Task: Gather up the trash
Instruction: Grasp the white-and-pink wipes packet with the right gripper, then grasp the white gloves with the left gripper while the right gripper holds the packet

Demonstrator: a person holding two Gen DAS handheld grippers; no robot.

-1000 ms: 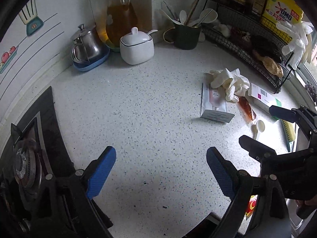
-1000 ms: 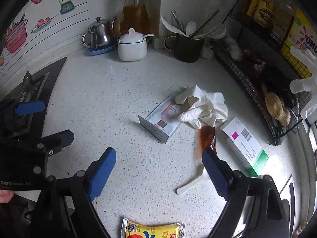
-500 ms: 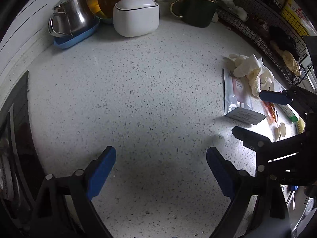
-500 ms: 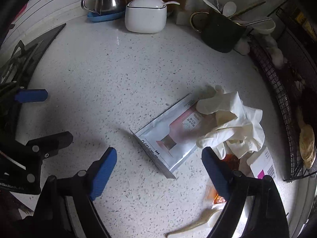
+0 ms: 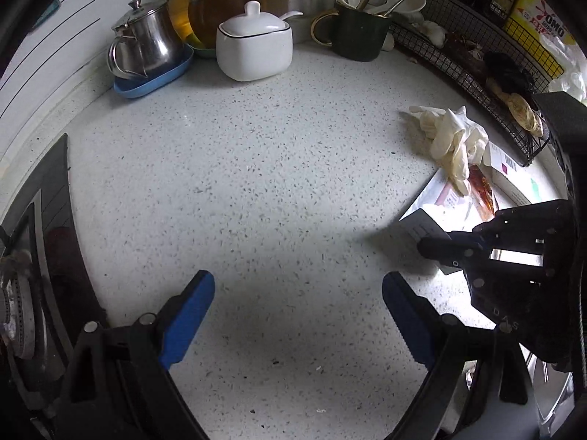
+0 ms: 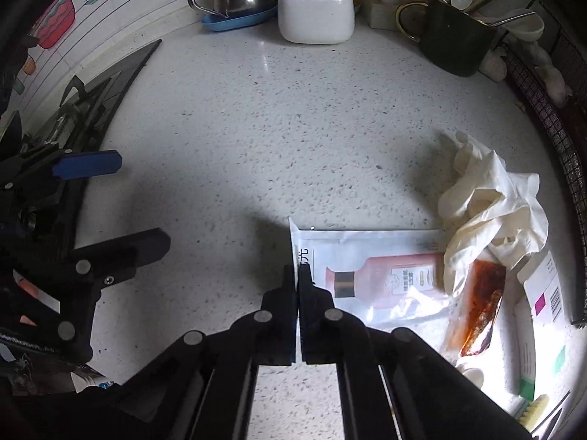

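A flat white carton with a pink bottle picture (image 6: 370,275) lies on the speckled counter. My right gripper (image 6: 297,275) is shut on the carton's left end flap; it also shows in the left wrist view (image 5: 429,245), at the carton (image 5: 422,227). Crumpled white gloves (image 6: 488,205) lie over the carton's right end, with a brown sauce sachet (image 6: 477,311) beside it. My left gripper (image 5: 297,311) is open and empty over bare counter, to the left of the trash; it shows at the left of the right wrist view (image 6: 110,201).
A white and green box (image 6: 543,315) lies at the right. A white sugar pot (image 5: 255,49), steel teapot (image 5: 145,44) and dark utensil mug (image 5: 357,33) stand at the back wall. A wire rack (image 5: 477,73) lines the right. The stove (image 5: 36,275) is on the left.
My right gripper moved down onto the carton and shut on its left end flap. My left gripper shifted a little and stayed open.
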